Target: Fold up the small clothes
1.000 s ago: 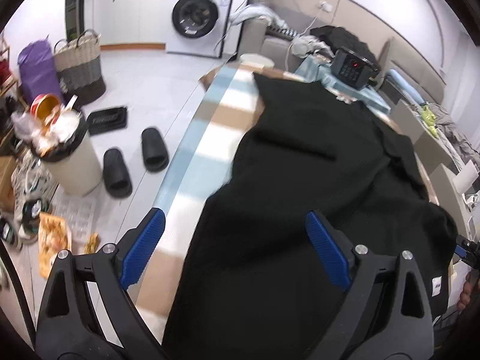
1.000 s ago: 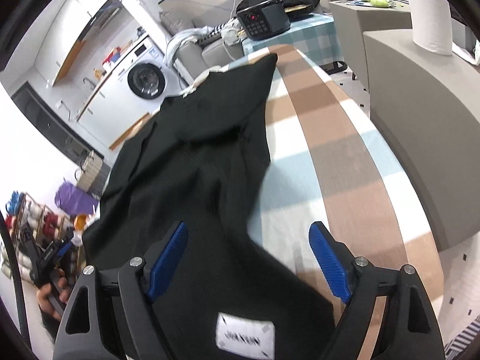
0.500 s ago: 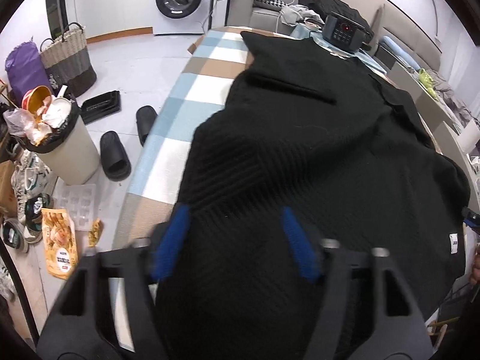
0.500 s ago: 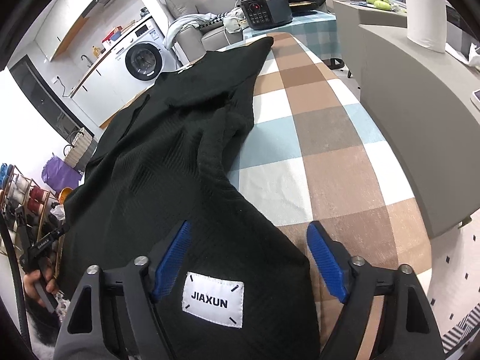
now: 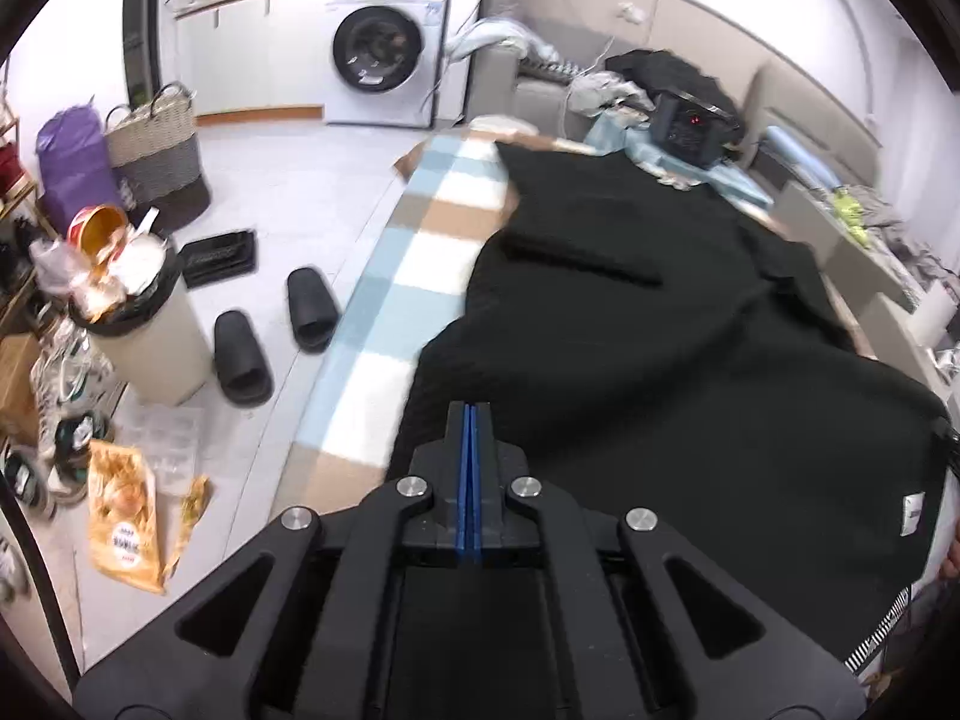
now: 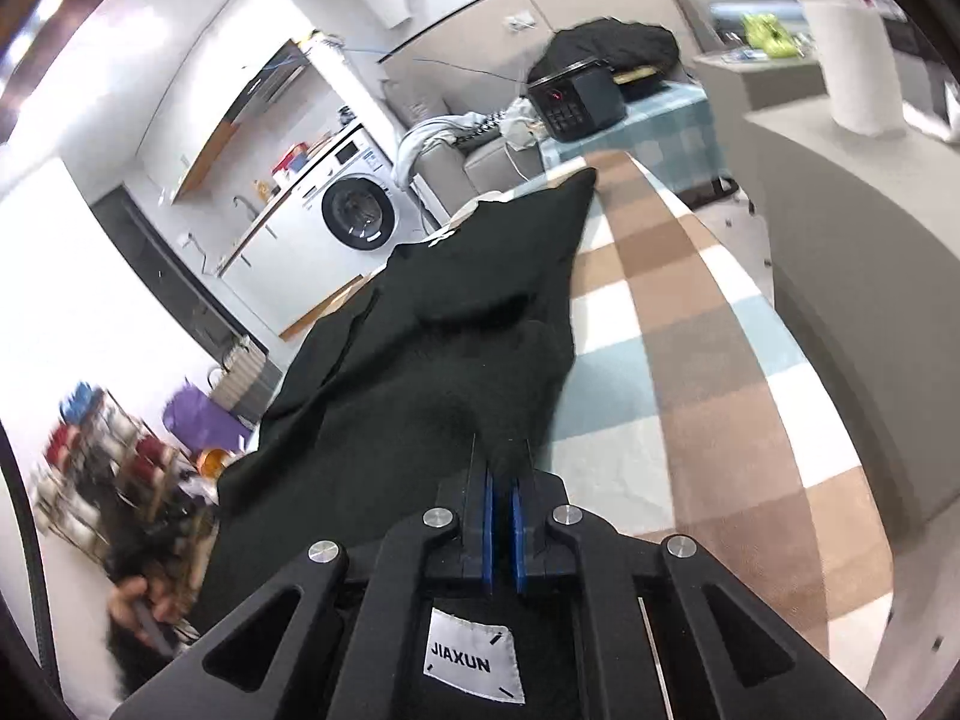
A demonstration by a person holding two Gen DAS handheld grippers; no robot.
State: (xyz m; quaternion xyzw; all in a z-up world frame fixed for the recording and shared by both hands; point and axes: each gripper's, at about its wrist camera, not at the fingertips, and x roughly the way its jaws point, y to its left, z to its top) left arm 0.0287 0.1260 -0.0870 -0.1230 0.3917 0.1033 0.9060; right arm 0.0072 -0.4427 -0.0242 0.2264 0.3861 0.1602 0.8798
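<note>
A checked surface carries the black knit garment (label at six o'clock). The left gripper and right gripper each clench its near hem.

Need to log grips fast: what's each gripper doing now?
Left gripper: shut on the garment.
Right gripper: shut on the garment, fabric between its pads.

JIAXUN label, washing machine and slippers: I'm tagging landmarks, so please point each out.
JIAXUN label [image 6: 470, 657], right wrist view, centre of the white patch.
washing machine [image 5: 377, 54], left wrist view, on its round door.
slippers [image 5: 243, 354], left wrist view, top of the nearer one.
</note>
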